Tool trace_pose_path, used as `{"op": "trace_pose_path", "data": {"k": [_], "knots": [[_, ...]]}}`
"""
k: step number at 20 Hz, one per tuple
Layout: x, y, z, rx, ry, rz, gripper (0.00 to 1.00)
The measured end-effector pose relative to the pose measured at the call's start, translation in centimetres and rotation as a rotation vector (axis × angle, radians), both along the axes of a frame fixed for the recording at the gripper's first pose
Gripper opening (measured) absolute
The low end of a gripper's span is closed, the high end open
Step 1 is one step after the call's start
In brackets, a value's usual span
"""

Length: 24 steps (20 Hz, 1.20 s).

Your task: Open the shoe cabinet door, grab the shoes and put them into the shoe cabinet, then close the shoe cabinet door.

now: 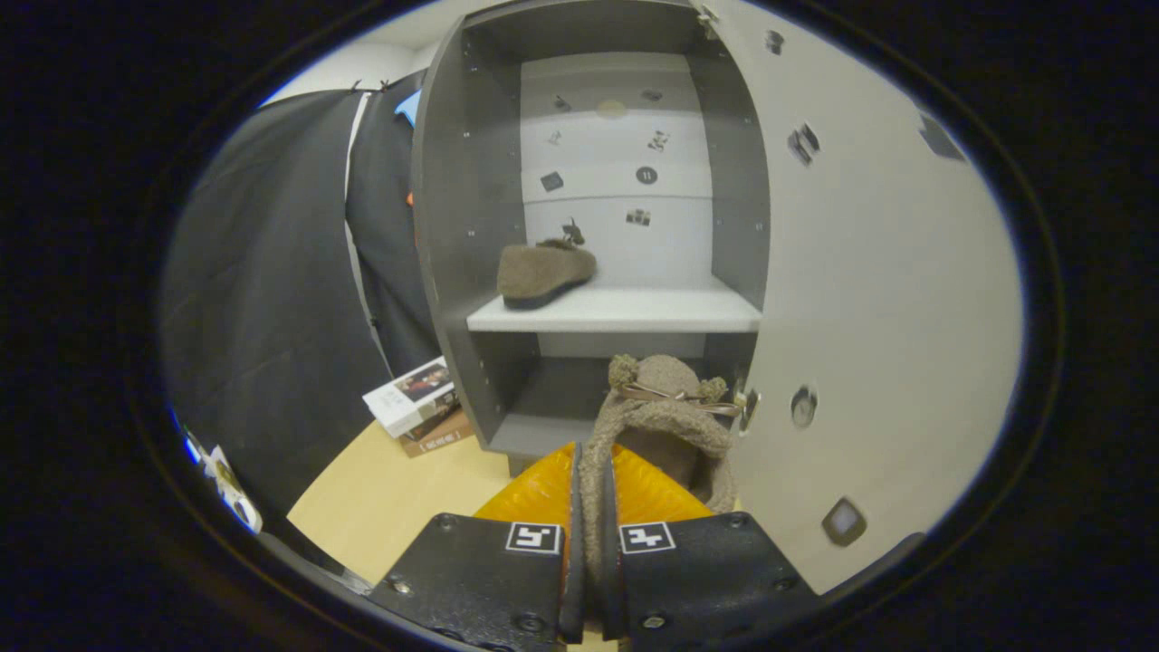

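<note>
Our tongs (589, 507) are clenched on a fuzzy brown slipper (661, 426), both fingers pressing its side wall between them. The slipper hangs just ahead of the fingertips, its opening turned toward us, with a ribbon bow and two pompoms (623, 369) on its toe end. We hold it in front of the cabinet (453, 226), level with the lower compartment and near its right side.

The cabinet door (869, 299) stands swung open to the right of the slipper, its inner face toward us, dotted with small stickers and a round fitting.

We see a second slipper (543, 270) already inside, resting on the left part of the white shelf (625, 312), its toe pointing right. Small stickers mark the back panel above it.

Left of the cabinet's foot, we see a short stack of books (421, 407) lying on the pale wooden floor (380, 498), close against the cabinet's side. Dark cloth hangs behind them.
</note>
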<state>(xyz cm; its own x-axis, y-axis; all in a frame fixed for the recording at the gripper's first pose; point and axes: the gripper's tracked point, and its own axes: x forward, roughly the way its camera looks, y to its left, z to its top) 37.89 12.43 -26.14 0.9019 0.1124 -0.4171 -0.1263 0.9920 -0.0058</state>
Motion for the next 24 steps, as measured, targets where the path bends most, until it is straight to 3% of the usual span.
{"op": "trace_pose_path", "data": {"k": [8, 17, 24], "knots": [[8.0, 1.7, 8.8, -0.034, -0.086, 0.022, 0.11], [20.7, 4.8, 9.6, -0.089, -0.056, 0.042, 0.11], [28.0, 3.1, 7.4, -0.22, -0.002, 0.026, 0.11]]}}
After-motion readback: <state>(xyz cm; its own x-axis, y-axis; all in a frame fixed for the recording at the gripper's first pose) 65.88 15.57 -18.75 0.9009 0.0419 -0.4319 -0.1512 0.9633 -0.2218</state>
